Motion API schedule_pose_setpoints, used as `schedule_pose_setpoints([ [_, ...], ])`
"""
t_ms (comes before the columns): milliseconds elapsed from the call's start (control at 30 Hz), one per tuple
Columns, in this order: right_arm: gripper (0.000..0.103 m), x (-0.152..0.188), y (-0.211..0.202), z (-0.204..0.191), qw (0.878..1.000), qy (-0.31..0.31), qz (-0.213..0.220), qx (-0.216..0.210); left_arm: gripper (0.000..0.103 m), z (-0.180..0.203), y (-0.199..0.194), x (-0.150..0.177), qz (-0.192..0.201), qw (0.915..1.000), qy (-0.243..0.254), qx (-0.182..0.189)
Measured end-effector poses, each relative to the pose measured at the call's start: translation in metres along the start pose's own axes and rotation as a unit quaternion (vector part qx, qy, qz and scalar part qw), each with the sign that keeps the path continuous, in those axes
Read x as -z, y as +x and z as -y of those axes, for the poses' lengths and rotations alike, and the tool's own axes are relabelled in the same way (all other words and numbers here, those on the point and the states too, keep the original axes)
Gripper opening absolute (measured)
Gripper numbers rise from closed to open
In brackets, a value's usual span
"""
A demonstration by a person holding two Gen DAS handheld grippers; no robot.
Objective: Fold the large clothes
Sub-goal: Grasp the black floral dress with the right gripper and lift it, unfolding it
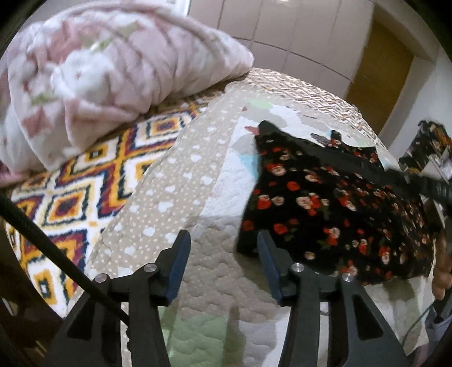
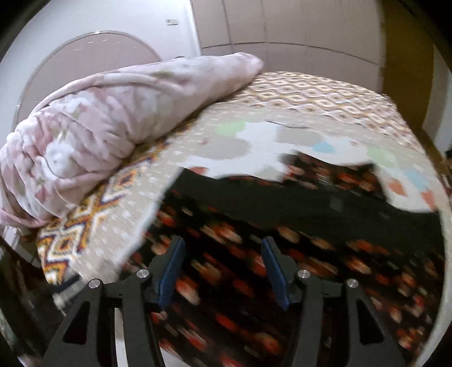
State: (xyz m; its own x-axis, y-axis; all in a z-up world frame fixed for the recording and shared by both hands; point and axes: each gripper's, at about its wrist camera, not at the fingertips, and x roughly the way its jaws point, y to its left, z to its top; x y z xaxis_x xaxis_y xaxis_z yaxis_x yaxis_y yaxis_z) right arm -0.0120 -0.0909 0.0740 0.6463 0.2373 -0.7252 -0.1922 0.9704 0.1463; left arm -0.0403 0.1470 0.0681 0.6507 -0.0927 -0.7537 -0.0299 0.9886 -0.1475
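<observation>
A black floral dress [image 1: 333, 203] printed with red and cream roses lies spread on the bed's quilted coverlet [image 1: 214, 254], toward the bed's right side as the left wrist view shows it. A plain black band runs across the garment's upper part, and two pointed corners of fabric stick up along its far edge.

The left tool [image 1: 223, 254] hangs over bare coverlet just beside the dress's near left corner. Its blue-padded jaws stand moderately apart with nothing between them, and the right-hand pad is close to the fabric's edge without pressing on it.

The right tool [image 2: 223, 265] hovers above the middle of the floral dress [image 2: 310, 254]. Its jaws are likewise parted, gripping nothing, with only the blurred rose print showing in the gap below.

A rumpled pink and white blanket [image 1: 93, 76] is heaped at the bed's far left corner. Under it and beside the coverlet lies a spread with orange, navy and white diamonds [image 1: 84, 183]. A black cable [image 1: 56, 251] crosses the lower left of the left wrist view. At that view's right edge, part of a person's hand [image 1: 442, 271] is visible. Beyond the bed stand pale wardrobe panels [image 2: 282, 25] and a brown door [image 1: 381, 76].
</observation>
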Motion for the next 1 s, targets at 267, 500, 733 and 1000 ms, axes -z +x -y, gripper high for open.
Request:
schedule_pose_setpoints([
  [267, 0.06, 0.065, -0.073, 0.127, 0.99, 0.131, 0.047, 0.034, 0.054, 0.058, -0.013, -0.008, 0.008, 0.9975, 0.066, 0.023],
  [500, 0.07, 0.129, -0.13, 0.243, 0.949, 0.296, 0.097, 0.045, 0.056, 0.139, 0.006, -0.019, -0.016, 0.9895, 0.115, 0.086],
  [733, 0.071, 0.179, -0.109, 0.271, 0.924, 0.371, 0.09, -0.015, 0.056, 0.225, 0.055, -0.017, -0.051, 0.9758, 0.183, 0.108],
  [1000, 0.074, 0.191, -0.074, 0.266, 0.908, 0.402, 0.083, -0.082, 0.059, 0.25, 0.103, 0.001, -0.065, 0.9701, 0.224, 0.067],
])
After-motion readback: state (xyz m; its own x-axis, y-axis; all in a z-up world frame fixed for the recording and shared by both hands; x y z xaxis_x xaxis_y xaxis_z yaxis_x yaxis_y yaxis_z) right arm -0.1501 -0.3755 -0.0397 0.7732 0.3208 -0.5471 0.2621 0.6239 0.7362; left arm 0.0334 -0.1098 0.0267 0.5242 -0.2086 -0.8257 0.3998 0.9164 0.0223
